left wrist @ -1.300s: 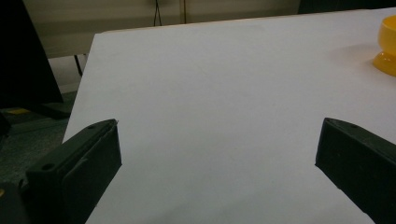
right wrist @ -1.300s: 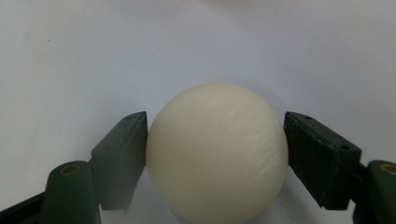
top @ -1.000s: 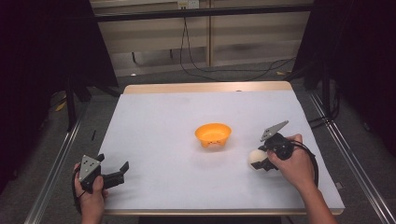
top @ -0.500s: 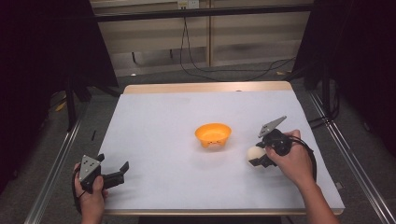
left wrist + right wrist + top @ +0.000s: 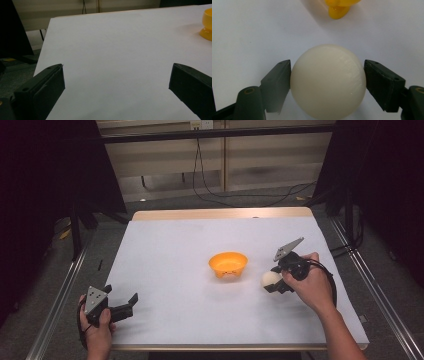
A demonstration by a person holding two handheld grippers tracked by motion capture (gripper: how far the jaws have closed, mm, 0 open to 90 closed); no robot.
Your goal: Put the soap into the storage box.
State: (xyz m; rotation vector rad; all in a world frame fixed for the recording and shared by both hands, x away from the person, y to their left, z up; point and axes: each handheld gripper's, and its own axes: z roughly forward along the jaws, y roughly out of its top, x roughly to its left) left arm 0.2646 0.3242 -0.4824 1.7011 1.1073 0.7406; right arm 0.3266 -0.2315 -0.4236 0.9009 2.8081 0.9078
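A cream-white ball [image 5: 328, 81] sits clamped between the two black jaws of my right gripper [image 5: 327, 82]. In the high view the same ball [image 5: 271, 279] hangs just above the table, held by the right gripper [image 5: 274, 282] a little right of an orange bowl [image 5: 228, 264]. The bowl's foot [image 5: 338, 10] shows at the top of the right gripper view. My left gripper [image 5: 131, 301] rests near the table's front left corner with its jaws wide apart and nothing between them; the left gripper view shows bare white table [image 5: 112, 50] past its jaws and the bowl [image 5: 207, 25] far right.
The white tabletop [image 5: 175, 250] has wooden edges at the back and front. Metal rails run along both sides, and cables lie on the floor behind the table. Dark curtains stand at left and right.
My right hand has lifted the ball and carried it slightly toward the bowl. The left hand has stayed where it was.
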